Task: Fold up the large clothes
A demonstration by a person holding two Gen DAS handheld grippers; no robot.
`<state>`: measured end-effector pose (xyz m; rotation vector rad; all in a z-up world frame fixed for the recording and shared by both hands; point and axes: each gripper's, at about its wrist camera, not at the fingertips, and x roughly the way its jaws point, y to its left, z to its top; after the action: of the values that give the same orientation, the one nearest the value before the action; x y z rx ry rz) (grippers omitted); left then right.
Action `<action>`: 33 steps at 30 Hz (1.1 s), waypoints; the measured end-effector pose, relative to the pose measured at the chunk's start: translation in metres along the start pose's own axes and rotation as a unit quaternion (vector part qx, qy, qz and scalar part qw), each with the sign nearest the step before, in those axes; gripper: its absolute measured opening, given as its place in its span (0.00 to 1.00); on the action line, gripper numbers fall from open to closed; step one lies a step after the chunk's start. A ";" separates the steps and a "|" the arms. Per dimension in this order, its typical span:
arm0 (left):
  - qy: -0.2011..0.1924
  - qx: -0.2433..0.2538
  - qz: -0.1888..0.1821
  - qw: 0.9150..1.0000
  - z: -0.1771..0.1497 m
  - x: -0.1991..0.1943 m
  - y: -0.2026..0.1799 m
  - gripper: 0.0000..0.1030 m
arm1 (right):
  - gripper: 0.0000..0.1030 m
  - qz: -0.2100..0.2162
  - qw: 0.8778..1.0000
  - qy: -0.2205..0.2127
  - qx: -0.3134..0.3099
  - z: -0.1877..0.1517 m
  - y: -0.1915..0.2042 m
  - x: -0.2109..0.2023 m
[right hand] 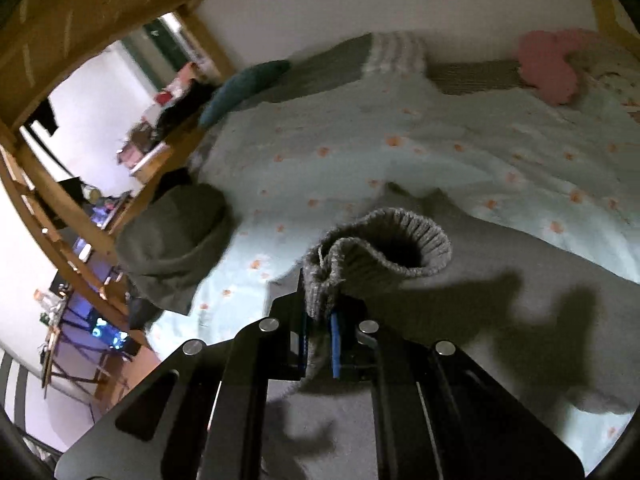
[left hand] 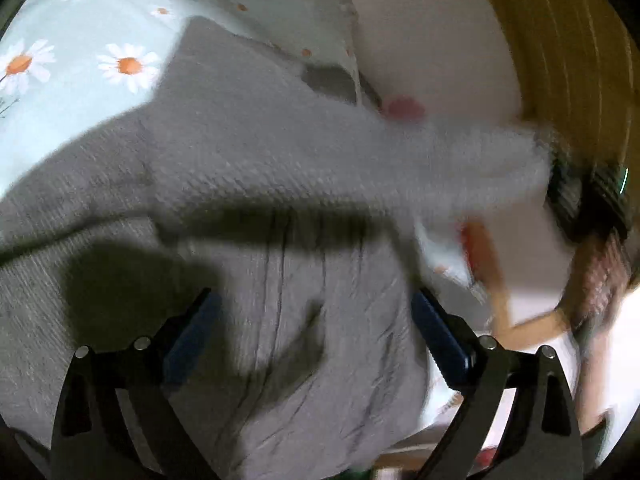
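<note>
Right wrist view shows the right hand-held gripper (right hand: 320, 340) clamped on the ribbed cuff (right hand: 384, 244) of a grey knit sweater (left hand: 248, 168), which lies spread on a bed's daisy-print cover (right hand: 400, 152). The left hand-held gripper (left hand: 316, 332) hovers wide apart above the soft, waffle-textured fabric, holding nothing.

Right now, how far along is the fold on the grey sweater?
Early stage. Done: the grey knit sweater lies spread on the daisy-print bedcover. In hand: the right hand-held gripper is shut on the ribbed cuff, sleeve lifted; the left hand-held gripper is open above the body, holding nothing. Left: laying that sleeve across, then folding the body. No finished fold is visible; another dark garment waits nearby.
</note>
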<state>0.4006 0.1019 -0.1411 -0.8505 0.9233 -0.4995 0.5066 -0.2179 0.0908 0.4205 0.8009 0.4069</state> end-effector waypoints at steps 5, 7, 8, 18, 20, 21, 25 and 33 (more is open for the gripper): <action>0.034 0.068 -0.046 0.996 -0.003 -0.023 -0.024 0.91 | 0.09 -0.026 0.999 0.019 0.038 -0.026 -0.054 0.006; 0.023 0.120 -0.046 0.992 -0.006 -0.038 -0.051 0.90 | 0.09 -0.037 0.997 0.038 0.056 -0.044 -0.079 0.020; -0.002 0.139 -0.047 0.989 -0.003 -0.048 -0.064 0.90 | 0.09 -0.042 0.996 0.046 0.066 -0.055 -0.092 0.027; 0.010 0.150 0.281 0.948 0.138 0.053 -0.002 0.77 | 0.09 -0.022 0.993 0.060 0.099 -0.104 -0.133 0.038; 0.040 0.140 0.284 0.948 0.149 0.078 0.019 0.68 | 0.09 -0.019 0.994 0.061 0.093 -0.108 -0.134 0.038; 0.043 0.151 0.268 0.950 0.150 0.080 0.016 0.54 | 0.09 -0.020 0.994 0.061 0.088 -0.108 -0.135 0.039; 0.008 0.148 0.213 0.966 0.165 0.058 -0.005 0.10 | 0.09 0.024 0.997 -0.002 0.075 -0.104 -0.136 0.025; -0.014 0.213 0.191 0.958 0.172 0.035 -0.067 0.61 | 0.09 -0.026 0.984 -0.103 0.145 -0.099 -0.184 -0.002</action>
<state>0.5630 0.1097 -0.0477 -0.2759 0.8843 -0.3304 0.4651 -0.3536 -0.0629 0.6993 0.6693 0.1932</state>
